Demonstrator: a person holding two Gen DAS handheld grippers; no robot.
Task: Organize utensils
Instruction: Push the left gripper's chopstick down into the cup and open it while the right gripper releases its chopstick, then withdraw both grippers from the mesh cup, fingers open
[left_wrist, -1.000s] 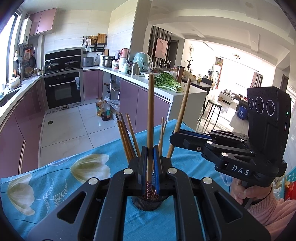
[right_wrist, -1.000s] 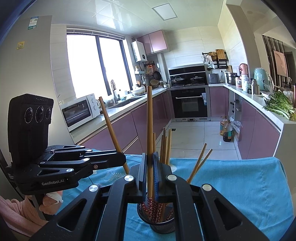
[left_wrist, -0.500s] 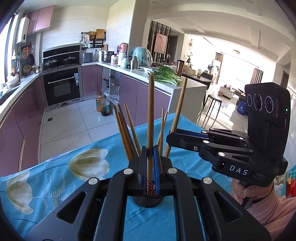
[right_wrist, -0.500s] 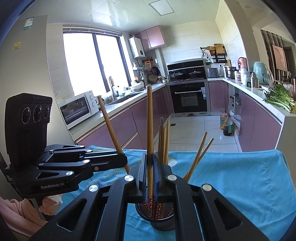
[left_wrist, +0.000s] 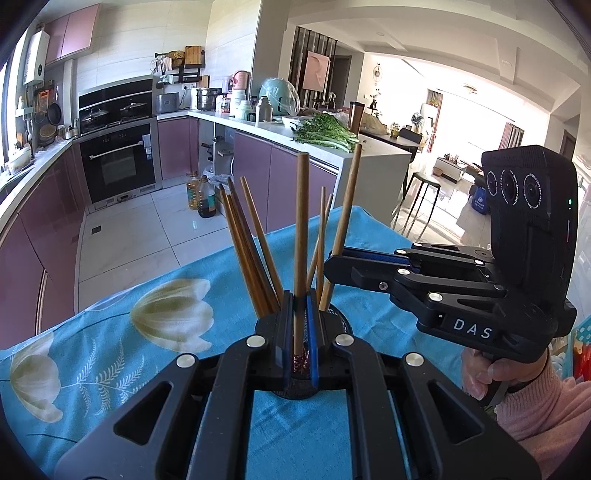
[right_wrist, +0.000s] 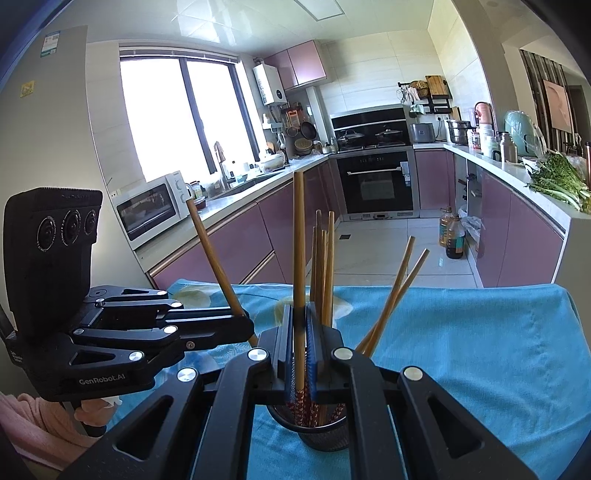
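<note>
The mesh holder (right_wrist: 325, 432) on the blue-clothed table (right_wrist: 480, 350) is mostly hidden behind both grippers. Loose chopsticks (left_wrist: 251, 251) lean inside it. The left gripper (left_wrist: 303, 317) and right gripper (right_wrist: 300, 332) each have their fingers clamped on an upright chopstick (left_wrist: 301, 229) over the holder.

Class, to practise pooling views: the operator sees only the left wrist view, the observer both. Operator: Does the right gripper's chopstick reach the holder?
Observer: Yes. The right gripper is shut on its chopstick, whose patterned end is at the mouth of the holder.
Operator: What is the holder like?
Observer: A black mesh cup with other patterned ends inside.
Operator: What's behind my gripper?
Observer: A microwave on the counter beyond the left gripper.
</note>
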